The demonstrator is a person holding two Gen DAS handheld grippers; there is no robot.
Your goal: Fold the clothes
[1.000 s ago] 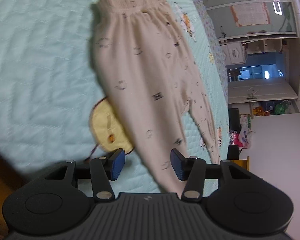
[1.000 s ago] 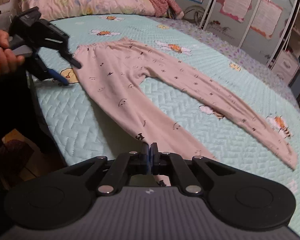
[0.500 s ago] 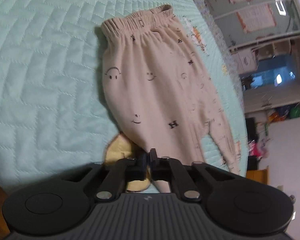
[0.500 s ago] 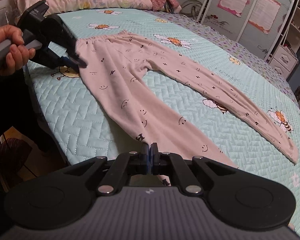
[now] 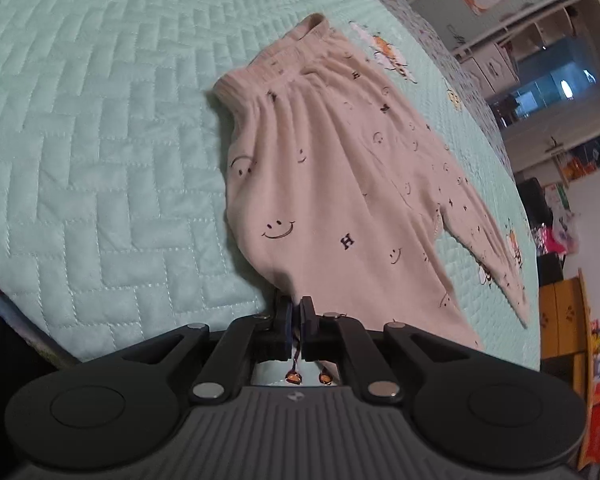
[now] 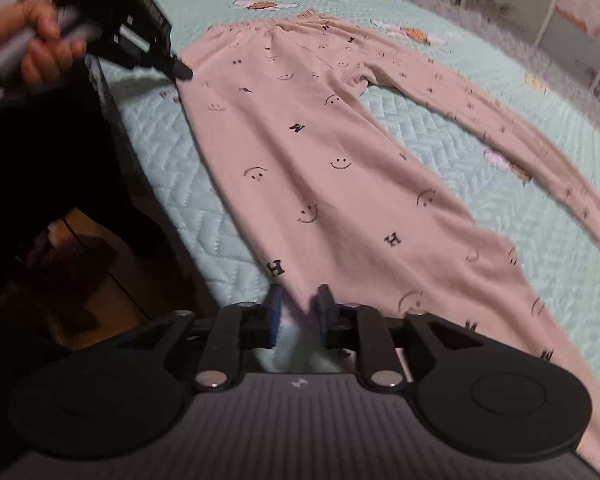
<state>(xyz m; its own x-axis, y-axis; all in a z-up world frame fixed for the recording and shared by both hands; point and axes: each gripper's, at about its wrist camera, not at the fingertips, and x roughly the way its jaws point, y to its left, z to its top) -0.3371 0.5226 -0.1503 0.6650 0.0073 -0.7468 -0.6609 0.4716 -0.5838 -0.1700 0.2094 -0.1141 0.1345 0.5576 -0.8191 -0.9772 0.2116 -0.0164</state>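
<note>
A pair of pale pink trousers (image 6: 340, 168) lies spread on a mint-green quilted bedspread (image 5: 80, 140), waistband toward the far end of the bed and both legs running out toward the right of the right wrist view. Only that view shows the garment at nearly full length, with the farther leg stretching off to the right edge; it also shows the person's left hand (image 6: 28, 44) wrapped around the grey handle of the left gripper (image 6: 180, 71), whose black tip meets the trousers' near edge just below the waistband. The left wrist view shows the same meeting from close up: the left gripper (image 5: 296, 312) has its jaws pressed together on a pinch of the trouser edge, and the fabric rises in a soft ridge from the tips toward the gathered waistband (image 5: 276, 60). That view alone takes in the room beyond the bed, with white shelving, storage boxes and a bright window, all too blurred to read. The right gripper (image 6: 298, 308) sits over the near leg's edge; its jaws are opening, a fold of pink cloth stands in the gap, and the blue pads (image 6: 274, 312) are clear of it on both sides. The print on the trousers reads as scattered smiley faces and a bold capital letter H (image 6: 392, 239). Bee and flower motifs (image 6: 266, 4) dot the bedspread.
</note>
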